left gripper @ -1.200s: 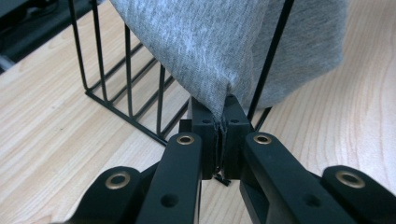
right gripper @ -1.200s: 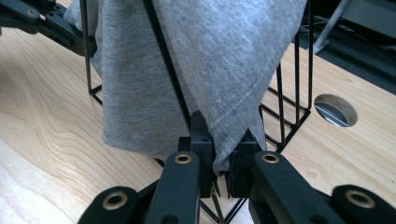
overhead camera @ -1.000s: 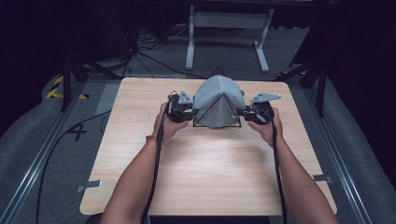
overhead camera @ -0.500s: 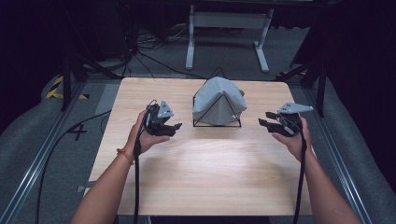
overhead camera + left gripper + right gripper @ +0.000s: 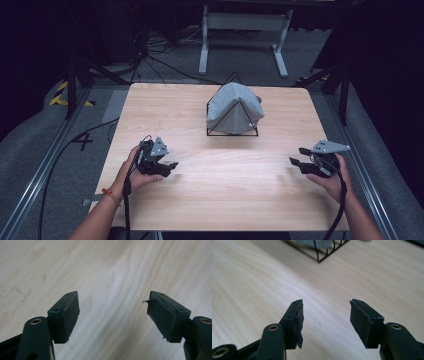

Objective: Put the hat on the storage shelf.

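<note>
Grey cloth (image 5: 234,107) sits draped over a black wire stand (image 5: 233,131) at the far middle of the desk (image 5: 220,200), peak up, base running side to side. Left hand-held gripper (image 5: 172,165) and right hand-held gripper (image 5: 296,156) hang well apart from it, jaws just opening, released, nothing between them.

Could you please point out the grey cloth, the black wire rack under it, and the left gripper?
grey cloth (image 5: 232,107), high view, middle of its draped front.
black wire rack (image 5: 233,134), high view, its front base bar.
left gripper (image 5: 171,166), high view, between its open fingertips.
</note>
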Demonstrator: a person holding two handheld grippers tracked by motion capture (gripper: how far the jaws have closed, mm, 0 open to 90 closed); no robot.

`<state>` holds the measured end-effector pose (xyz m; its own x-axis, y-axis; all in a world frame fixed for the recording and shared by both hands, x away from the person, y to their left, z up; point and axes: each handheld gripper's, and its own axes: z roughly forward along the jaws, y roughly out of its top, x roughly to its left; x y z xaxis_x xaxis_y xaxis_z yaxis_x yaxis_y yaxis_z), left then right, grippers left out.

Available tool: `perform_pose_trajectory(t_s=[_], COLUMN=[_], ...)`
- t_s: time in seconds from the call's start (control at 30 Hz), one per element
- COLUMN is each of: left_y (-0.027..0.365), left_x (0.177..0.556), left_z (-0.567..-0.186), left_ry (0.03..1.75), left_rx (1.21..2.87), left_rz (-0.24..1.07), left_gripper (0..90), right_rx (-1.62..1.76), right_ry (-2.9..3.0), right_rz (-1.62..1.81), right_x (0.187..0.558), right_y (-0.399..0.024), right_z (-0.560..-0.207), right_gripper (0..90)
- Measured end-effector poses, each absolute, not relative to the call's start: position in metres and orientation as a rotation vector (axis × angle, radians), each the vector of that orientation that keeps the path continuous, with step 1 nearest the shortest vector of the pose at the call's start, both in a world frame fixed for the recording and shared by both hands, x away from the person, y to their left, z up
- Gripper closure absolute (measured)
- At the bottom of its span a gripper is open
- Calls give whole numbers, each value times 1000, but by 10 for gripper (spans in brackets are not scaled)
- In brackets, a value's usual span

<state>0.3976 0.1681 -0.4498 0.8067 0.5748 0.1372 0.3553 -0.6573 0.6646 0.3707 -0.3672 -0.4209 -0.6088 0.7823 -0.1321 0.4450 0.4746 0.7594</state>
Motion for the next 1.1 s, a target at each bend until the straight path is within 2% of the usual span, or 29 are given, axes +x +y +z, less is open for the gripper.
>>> perform_pose_trajectory(t_s=[0.1, 0.17, 0.27, 0.3, 0.53, 1.1], left_y=[175, 178, 180, 183, 187, 186], left_x=[396, 396, 398, 398, 398, 397], left_z=[-459, -462, -471, -473, -479, -480], left_ry=[701, 704, 715, 728, 716, 727], left_rx=[2330, 2327, 2342, 2314, 2255, 2250], left_rz=[304, 274, 270, 258, 265, 283], left_gripper=[199, 200, 200, 175, 149, 139], right_rx=[1092, 1120, 1141, 1157, 1170, 1182], right_ry=[2261, 2270, 2291, 2277, 2253, 2252], right_rz=[982, 967, 956, 986, 998, 995], right_x=[363, 359, 355, 354, 353, 354], right_y=[-375, -379, -382, -384, -386, -386], right_z=[-438, -449, -462, -464, -467, -467], right_gripper=[398, 385, 355, 346, 281, 248])
